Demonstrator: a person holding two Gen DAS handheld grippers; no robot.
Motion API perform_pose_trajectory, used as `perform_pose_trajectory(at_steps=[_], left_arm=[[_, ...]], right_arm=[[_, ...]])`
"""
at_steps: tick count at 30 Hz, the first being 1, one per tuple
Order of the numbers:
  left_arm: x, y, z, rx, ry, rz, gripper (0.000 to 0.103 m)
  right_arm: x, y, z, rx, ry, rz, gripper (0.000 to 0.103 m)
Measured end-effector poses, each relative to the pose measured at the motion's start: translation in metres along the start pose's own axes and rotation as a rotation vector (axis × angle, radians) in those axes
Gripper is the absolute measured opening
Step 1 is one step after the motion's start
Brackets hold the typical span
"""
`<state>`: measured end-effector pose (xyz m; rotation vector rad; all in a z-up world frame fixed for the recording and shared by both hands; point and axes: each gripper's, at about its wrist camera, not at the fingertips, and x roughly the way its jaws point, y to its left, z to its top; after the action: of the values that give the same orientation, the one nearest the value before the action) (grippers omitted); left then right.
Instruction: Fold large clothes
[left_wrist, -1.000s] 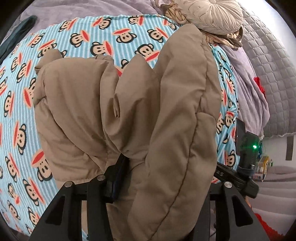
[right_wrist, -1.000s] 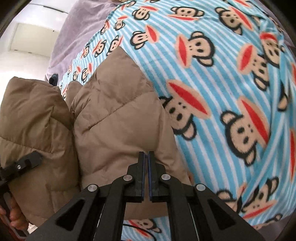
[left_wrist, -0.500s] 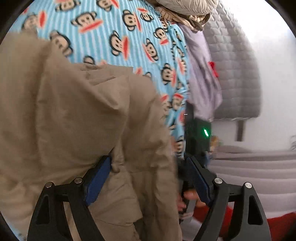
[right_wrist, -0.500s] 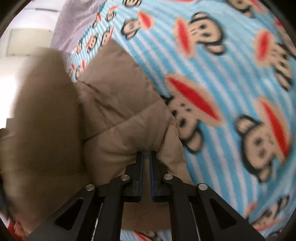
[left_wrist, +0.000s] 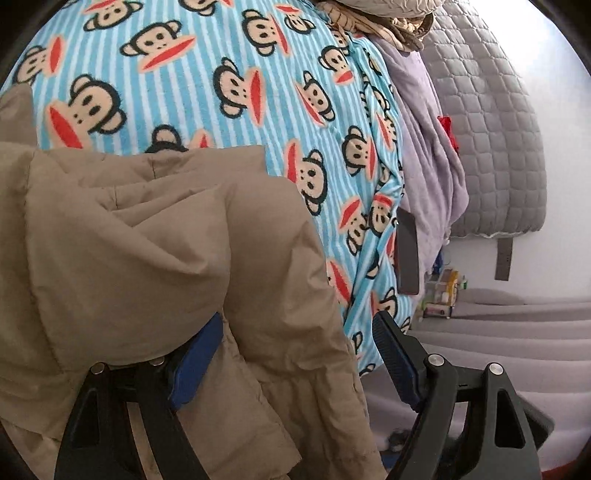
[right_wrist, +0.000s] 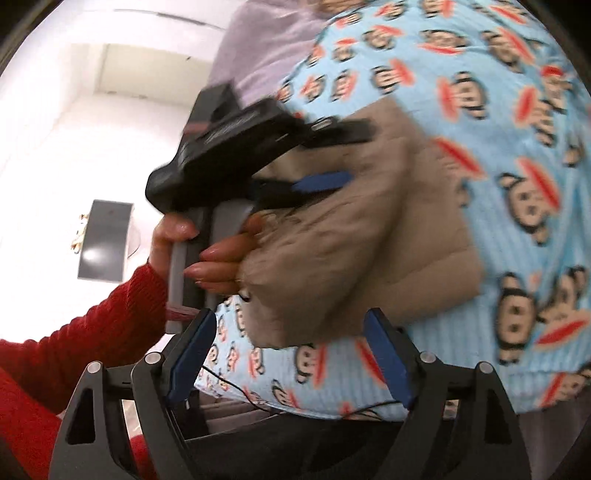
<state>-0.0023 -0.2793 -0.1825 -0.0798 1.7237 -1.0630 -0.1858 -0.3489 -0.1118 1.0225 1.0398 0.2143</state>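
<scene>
- The tan quilted puffer jacket (left_wrist: 155, 258) lies bunched in thick folds on the blue-striped monkey-print blanket (left_wrist: 258, 110); in the right wrist view the jacket (right_wrist: 362, 236) shows as a folded bundle near the blanket's (right_wrist: 517, 110) near edge, though that picture is blurred.
- The left gripper (left_wrist: 295, 354) has its fingers spread wide; the jacket's padded fabric drapes over the left-hand blue pad (left_wrist: 195, 362) and fills much of the gap; the other pad (left_wrist: 395, 358) stands apart from the cloth, bare.
- From the right wrist view the left gripper (right_wrist: 325, 162) reaches over the bundle, held by a hand (right_wrist: 207, 251) in a red knitted sleeve (right_wrist: 85, 339).
- The right gripper (right_wrist: 288, 354) is also spread wide and grips nothing; the jacket's lower edge sits just beyond its blue fingertips (right_wrist: 384, 350).
- Beyond the blanket lie a lilac sheet (left_wrist: 428, 155), a grey quilted cover (left_wrist: 491, 140) and a beige round cushion (left_wrist: 388, 14) at the far end; a dark flat phone-like object (left_wrist: 406, 254) rests at the blanket's edge.
</scene>
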Motion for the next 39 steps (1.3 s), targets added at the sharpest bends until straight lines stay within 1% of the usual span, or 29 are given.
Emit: perform_pose_trajectory(at_steps=[1, 2, 3, 4, 5, 6, 7, 8, 9, 10, 12, 13, 14, 16, 18, 20, 22, 24, 26, 27, 28, 29, 32, 34, 36, 37, 38, 39], left_arm=[[-0.009, -0.005, -0.001, 0.009, -0.024, 0.015, 0.083], [-0.018, -0.009, -0.002, 0.028, -0.052, 0.029, 0.083], [-0.031, -0.015, -0.003, 0.056, -0.089, 0.052, 0.083], [-0.048, -0.021, -0.006, 0.097, -0.144, 0.095, 0.083], [-0.068, -0.026, -0.010, 0.140, -0.210, 0.159, 0.083], [-0.085, -0.027, -0.015, 0.174, -0.269, 0.223, 0.083], [-0.100, -0.025, -0.019, 0.200, -0.329, 0.298, 0.083], [-0.113, -0.019, -0.023, 0.211, -0.369, 0.369, 0.083], [-0.120, -0.010, -0.024, 0.201, -0.384, 0.420, 0.083], [-0.122, 0.007, -0.023, 0.157, -0.373, 0.464, 0.083], [-0.117, 0.030, -0.018, 0.091, -0.349, 0.489, 0.083], [-0.109, 0.040, -0.015, 0.080, -0.348, 0.499, 0.083], [-0.101, 0.043, -0.012, 0.083, -0.346, 0.525, 0.083], [-0.077, 0.043, -0.002, 0.114, -0.331, 0.590, 0.083], [-0.056, 0.038, 0.007, 0.134, -0.321, 0.626, 0.087], [-0.039, 0.033, 0.017, 0.163, -0.307, 0.659, 0.087], [-0.028, 0.029, 0.025, 0.179, -0.294, 0.688, 0.087], [-0.026, 0.029, 0.029, 0.166, -0.284, 0.701, 0.087], [-0.029, 0.031, 0.029, 0.155, -0.284, 0.693, 0.087], [-0.030, 0.032, 0.027, 0.157, -0.284, 0.690, 0.087], [-0.031, 0.032, 0.026, 0.159, -0.284, 0.690, 0.087], [-0.031, 0.032, 0.025, 0.163, -0.285, 0.690, 0.087], [-0.032, 0.031, 0.024, 0.164, -0.291, 0.695, 0.087], [-0.033, 0.030, 0.023, 0.151, -0.296, 0.700, 0.087], [-0.034, 0.029, 0.023, 0.141, -0.300, 0.703, 0.087], [-0.036, 0.029, 0.022, 0.136, -0.303, 0.706, 0.087], [-0.037, 0.028, 0.021, 0.133, -0.305, 0.708, 0.087], [-0.038, 0.028, 0.020, 0.131, -0.307, 0.709, 0.087]], right_arm=[[0.012, 0.000, 0.003, 0.004, 0.005, -0.014, 0.085], [0.022, -0.001, 0.006, 0.018, 0.011, -0.052, 0.081], [0.030, -0.006, 0.009, 0.043, 0.017, -0.110, 0.056], [0.036, -0.013, 0.013, 0.066, 0.020, -0.146, 0.033], [0.040, -0.020, 0.018, 0.091, 0.018, -0.182, 0.022], [0.040, -0.028, 0.020, 0.115, 0.012, -0.227, 0.021], [0.038, -0.037, 0.021, 0.132, -0.005, -0.244, 0.021], [0.036, -0.046, 0.021, 0.141, -0.010, -0.271, 0.021], [0.034, -0.052, 0.019, 0.151, -0.008, -0.296, 0.021], [0.034, -0.062, 0.018, 0.171, 0.000, -0.311, 0.021], [0.036, -0.079, 0.014, 0.232, 0.017, -0.309, 0.021], [0.039, -0.087, 0.015, 0.260, 0.025, -0.299, 0.022], [0.042, -0.093, 0.016, 0.273, 0.027, -0.285, 0.022], [0.049, -0.097, 0.021, 0.260, 0.033, -0.290, 0.023], [0.059, -0.100, 0.028, 0.233, 0.039, -0.323, 0.023], [0.068, -0.103, 0.034, 0.224, 0.041, -0.338, 0.023], [0.076, -0.111, 0.041, 0.242, 0.045, -0.325, 0.023], [0.071, -0.113, 0.043, 0.291, 0.059, -0.305, 0.023], [0.056, -0.110, 0.049, 0.276, 0.056, -0.322, 0.032], [0.047, -0.103, 0.051, 0.248, 0.044, -0.344, 0.039], [0.038, -0.093, 0.051, 0.216, 0.023, -0.365, 0.044], [0.027, -0.086, 0.053, 0.188, -0.003, -0.387, 0.052], [0.002, -0.075, 0.061, 0.144, -0.048, -0.422, 0.062], [-0.003, -0.071, 0.069, 0.131, -0.065, -0.442, 0.068], [-0.002, -0.063, 0.076, 0.112, -0.072, -0.436, 0.083], [-0.004, -0.058, 0.071, 0.100, -0.073, -0.434, 0.083], [-0.002, -0.055, 0.075, 0.089, -0.073, -0.432, 0.083], [0.002, -0.052, 0.080, 0.080, -0.068, -0.429, 0.086]])
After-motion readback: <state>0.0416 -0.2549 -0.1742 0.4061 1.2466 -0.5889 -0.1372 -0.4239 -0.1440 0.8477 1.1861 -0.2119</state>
